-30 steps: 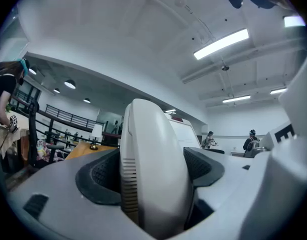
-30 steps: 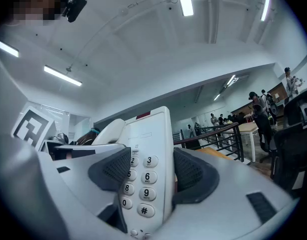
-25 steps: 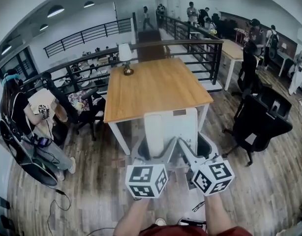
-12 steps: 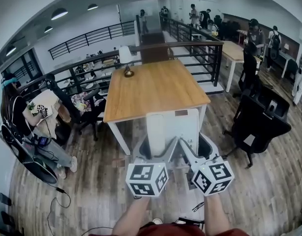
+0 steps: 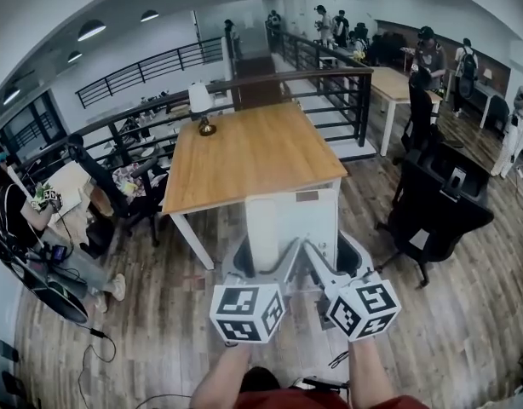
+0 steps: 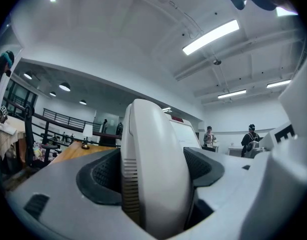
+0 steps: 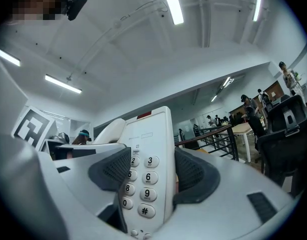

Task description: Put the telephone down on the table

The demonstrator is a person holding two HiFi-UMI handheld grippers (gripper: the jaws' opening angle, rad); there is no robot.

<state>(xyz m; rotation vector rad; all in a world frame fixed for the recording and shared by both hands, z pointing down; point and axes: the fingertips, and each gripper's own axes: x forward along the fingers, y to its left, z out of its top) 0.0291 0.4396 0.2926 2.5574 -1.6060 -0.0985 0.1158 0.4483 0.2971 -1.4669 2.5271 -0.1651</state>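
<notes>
- An open-plan office with a grey-brown wood-plank floor (image 5: 151, 313) and a black metal railing (image 5: 278, 79) beyond the desks. Strip lights run across the white ceiling in both gripper views.
- The left gripper (image 5: 263, 261) is clamped on the left side of a white desk telephone with a handset and number keys (image 5: 291, 220). In the left gripper view the rounded handset (image 6: 153, 149) fills the gap between the two dark ribbed pads (image 6: 103, 171), which press against it on either side.
- The right gripper (image 5: 331, 261) is closed on the telephone's right side. In the right gripper view the keypad part, with keys 3, 6, 9 and # showing, sits between that gripper's pads (image 7: 193, 174), and both touch it.
- Both grippers together hold the telephone in the air in front of the person, over the floor. In the head view its far end overlaps the near edge of the table, but it does not rest on the tabletop.
- Just beyond stands the light wooden table with white legs (image 5: 244, 152). A small lamp with a white shade (image 5: 199, 107) stands at its far left corner.
- To the right of the table is a black office chair (image 5: 436, 203).
- To the left, near the railing, is a seated person (image 5: 19, 216).
- Further back on the right is a second wooden table (image 5: 396, 82), with several people standing around it.
</notes>
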